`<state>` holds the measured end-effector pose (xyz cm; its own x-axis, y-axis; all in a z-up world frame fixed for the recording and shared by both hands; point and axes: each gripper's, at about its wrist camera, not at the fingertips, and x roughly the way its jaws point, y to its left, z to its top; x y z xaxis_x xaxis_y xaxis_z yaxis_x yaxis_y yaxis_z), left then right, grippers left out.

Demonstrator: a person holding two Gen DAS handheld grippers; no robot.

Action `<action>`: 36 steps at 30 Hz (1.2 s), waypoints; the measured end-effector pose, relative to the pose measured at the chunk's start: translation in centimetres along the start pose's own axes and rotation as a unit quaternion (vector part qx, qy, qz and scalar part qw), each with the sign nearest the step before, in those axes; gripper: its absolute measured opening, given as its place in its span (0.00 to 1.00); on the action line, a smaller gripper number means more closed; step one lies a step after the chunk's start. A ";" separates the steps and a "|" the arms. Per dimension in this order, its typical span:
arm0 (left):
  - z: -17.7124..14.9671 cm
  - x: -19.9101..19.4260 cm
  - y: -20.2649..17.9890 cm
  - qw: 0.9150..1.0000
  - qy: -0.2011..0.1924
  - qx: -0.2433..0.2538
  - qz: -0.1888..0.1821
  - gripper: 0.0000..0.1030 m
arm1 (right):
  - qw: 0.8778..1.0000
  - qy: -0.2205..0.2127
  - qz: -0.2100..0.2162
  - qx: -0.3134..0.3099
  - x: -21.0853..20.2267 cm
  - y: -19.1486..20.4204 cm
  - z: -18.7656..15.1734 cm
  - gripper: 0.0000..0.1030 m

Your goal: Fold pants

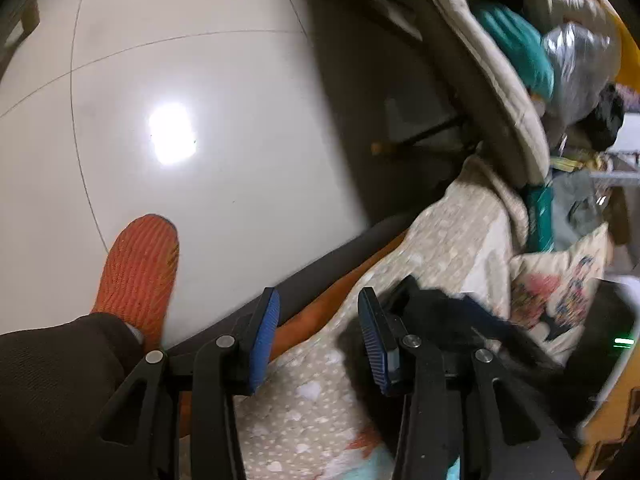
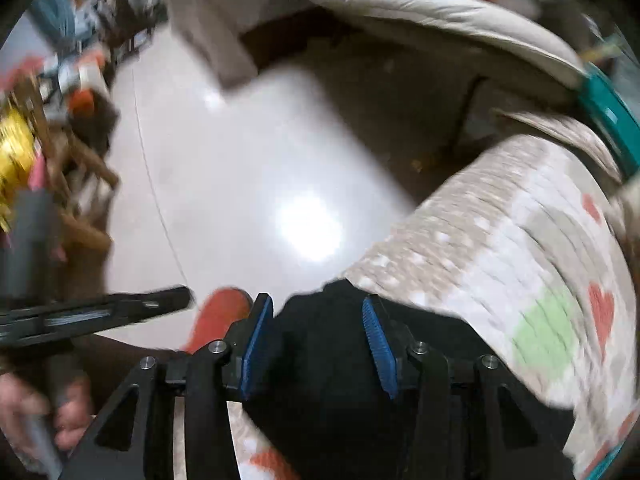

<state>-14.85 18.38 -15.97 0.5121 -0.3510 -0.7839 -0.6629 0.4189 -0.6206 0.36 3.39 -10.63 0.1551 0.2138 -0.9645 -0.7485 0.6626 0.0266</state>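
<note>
1. On the patterned blanket [image 2: 500,240] lies one pair of black pants [image 2: 332,344], bunched near the bed's edge; in the left wrist view the pants [image 1: 448,304] sit just right of the tongs.
2. Two grippers show. The right gripper [image 2: 318,344] is spread wide, its blue pads [image 2: 258,344] on either side of the black cloth, not clamped on it.
3. The left gripper [image 1: 318,340] is likewise spread wide, holding nothing, over the blanket [image 1: 440,240].
4. One orange slipper [image 1: 138,272] stands on the glossy tiled floor [image 1: 200,80].
5. One printed pillow [image 1: 560,292] lies beyond the pants.
</note>
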 end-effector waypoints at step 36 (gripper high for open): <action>-5.9 7.7 -4.3 0.990 0.079 0.118 0.004 0.37 | 0.997 0.078 0.008 -0.020 6.2 -2.9 1.1 0.35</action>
<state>-11.28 8.91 -19.28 0.4034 -0.4651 -0.7880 -0.5109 0.6000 -0.6156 4.18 3.59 -16.38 0.0435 0.1077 -0.9932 -0.7751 0.6309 0.0344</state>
